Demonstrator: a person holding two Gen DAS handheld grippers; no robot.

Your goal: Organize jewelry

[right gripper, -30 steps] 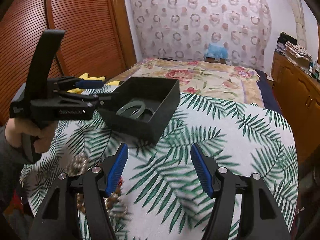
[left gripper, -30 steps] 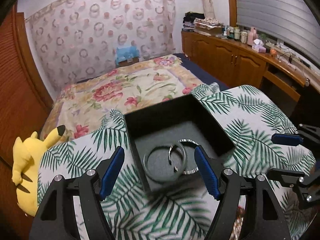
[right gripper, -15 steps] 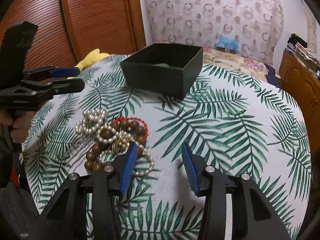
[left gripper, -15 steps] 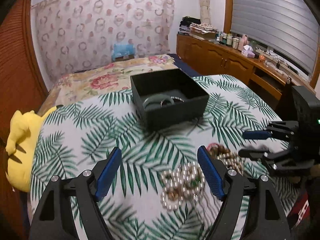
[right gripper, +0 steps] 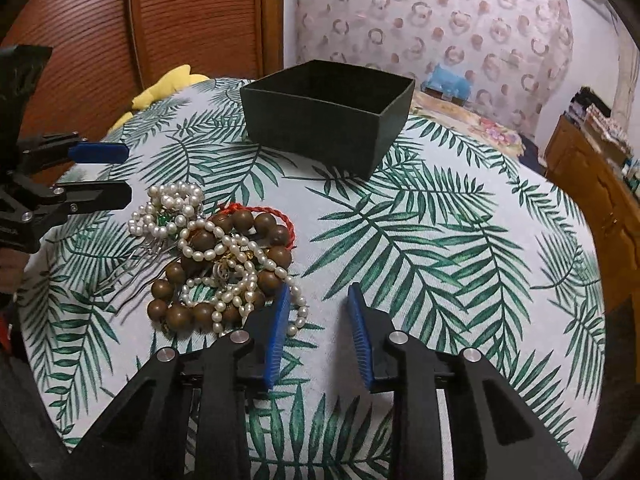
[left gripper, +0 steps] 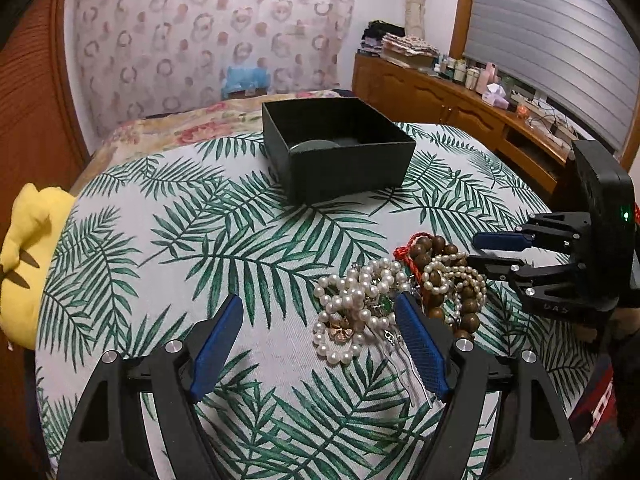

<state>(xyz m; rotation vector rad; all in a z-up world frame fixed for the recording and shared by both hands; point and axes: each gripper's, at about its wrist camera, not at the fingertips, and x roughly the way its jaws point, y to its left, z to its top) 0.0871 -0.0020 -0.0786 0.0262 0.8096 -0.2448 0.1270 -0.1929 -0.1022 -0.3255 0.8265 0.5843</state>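
Observation:
A tangle of jewelry lies on the palm-leaf tablecloth (left gripper: 240, 248): white pearl strands (left gripper: 352, 300) (right gripper: 172, 204), brown wooden beads (left gripper: 432, 248) (right gripper: 240, 224), a red cord (right gripper: 280, 216) and a silver comb (left gripper: 404, 356). Behind it stands an open black box (left gripper: 348, 168) (right gripper: 320, 128) with a grey-green bangle (left gripper: 316, 145) inside. My left gripper (left gripper: 320, 340) (right gripper: 126, 174) is open low over the cloth, with the pearl heap just inside its right finger. My right gripper (right gripper: 320, 320) (left gripper: 476, 251) is closing with only cloth between its jaws; its left finger lies against the pile's edge.
A yellow plush toy (left gripper: 24, 260) (right gripper: 168, 84) sits off the table's far left edge. A bed with a floral cover (left gripper: 180, 132) lies behind the table. A wooden cabinet (left gripper: 460, 108) with bottles runs along the right wall. A slatted wooden door (right gripper: 160, 20) stands at the left.
Both grippers have drawn back from the black box and sunk toward the jewelry pile, which now shows in both views. The right jaws have narrowed; the left stays wide.

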